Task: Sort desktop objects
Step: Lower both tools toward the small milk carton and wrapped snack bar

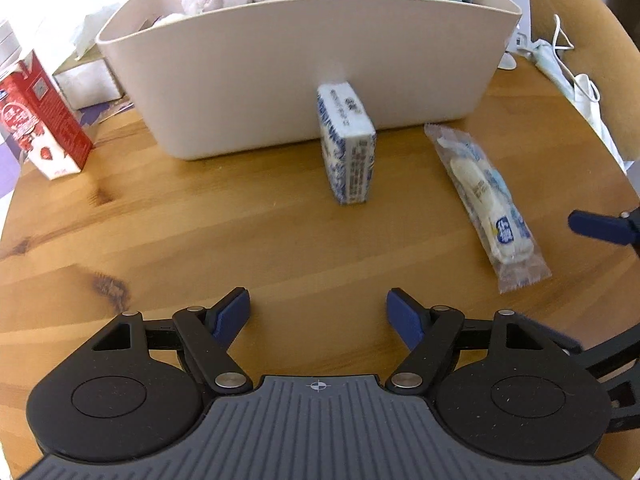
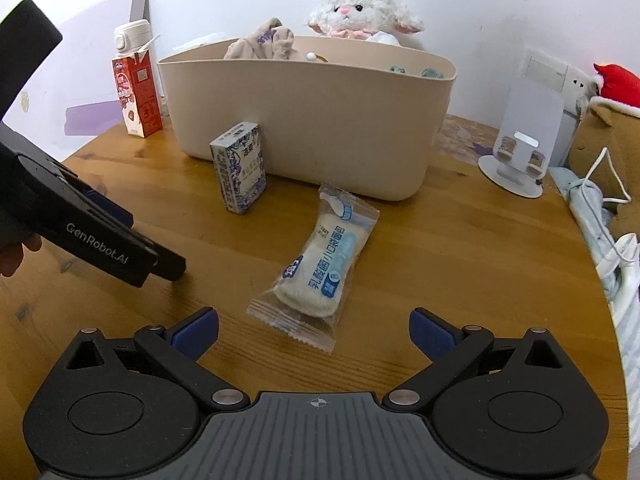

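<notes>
My right gripper (image 2: 314,326) is spread wide with nothing between its blue pads, hovering low over the wooden table (image 2: 460,280), and the wrapped bread snack (image 2: 320,264) lies just ahead of its fingertips, pointing back toward the beige bin (image 2: 312,120). My left gripper (image 1: 318,308) is likewise released and empty, facing the blue-and-white tissue pack (image 1: 349,146), which stands on edge, leaning against or just in front of the bin's front wall. From the bin outward: the red milk carton (image 2: 138,94) stands to its left, a white phone stand (image 2: 522,148) to its right, and a plush lamb (image 2: 360,10) sits behind it. Inside the bin I can see bunched cloth and a few green items, so some sorting looks done. What's left, by my read, is the snack and the tissue pack, both on the table in front of the bin, possibly the carton too. Neither is gripped yet.
</notes>
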`<move>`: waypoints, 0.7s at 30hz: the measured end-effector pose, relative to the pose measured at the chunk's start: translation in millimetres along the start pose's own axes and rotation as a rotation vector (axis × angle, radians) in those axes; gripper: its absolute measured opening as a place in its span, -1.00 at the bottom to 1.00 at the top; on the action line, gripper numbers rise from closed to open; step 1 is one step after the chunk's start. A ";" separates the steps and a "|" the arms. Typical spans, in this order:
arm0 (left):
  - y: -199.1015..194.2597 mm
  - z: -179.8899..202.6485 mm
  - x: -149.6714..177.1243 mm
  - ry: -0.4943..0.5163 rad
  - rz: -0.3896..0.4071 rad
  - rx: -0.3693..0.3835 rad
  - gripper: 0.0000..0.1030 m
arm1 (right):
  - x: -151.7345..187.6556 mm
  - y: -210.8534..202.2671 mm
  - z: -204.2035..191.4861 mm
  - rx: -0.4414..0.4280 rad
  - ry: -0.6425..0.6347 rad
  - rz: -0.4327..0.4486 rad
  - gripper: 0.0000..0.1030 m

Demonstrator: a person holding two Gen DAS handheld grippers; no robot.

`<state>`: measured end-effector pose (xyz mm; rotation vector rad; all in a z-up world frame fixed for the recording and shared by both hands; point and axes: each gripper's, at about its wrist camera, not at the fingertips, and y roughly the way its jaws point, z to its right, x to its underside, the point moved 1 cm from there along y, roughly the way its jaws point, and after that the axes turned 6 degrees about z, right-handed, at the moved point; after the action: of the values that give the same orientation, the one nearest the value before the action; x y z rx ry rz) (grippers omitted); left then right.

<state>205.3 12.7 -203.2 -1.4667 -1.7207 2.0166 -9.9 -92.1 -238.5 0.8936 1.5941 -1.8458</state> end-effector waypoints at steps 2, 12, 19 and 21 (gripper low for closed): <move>2.6 1.6 -3.6 0.000 0.002 0.004 0.49 | -1.1 5.5 0.1 -0.005 -0.003 -0.003 1.00; 19.0 14.5 -28.0 -0.009 0.024 -0.015 0.57 | -12.3 26.1 1.1 -0.003 -0.014 0.024 1.00; 31.0 19.7 -46.6 -0.029 0.042 -0.040 0.57 | -17.0 38.2 2.3 0.006 -0.008 0.010 0.82; 32.7 21.5 -49.8 -0.022 0.050 -0.045 0.56 | -18.5 39.7 4.4 0.007 -0.001 0.013 0.73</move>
<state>231.9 -44.8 -203.1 -1.5217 -1.7664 2.0385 31.4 -103.2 -248.9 0.9030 1.5789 -1.8436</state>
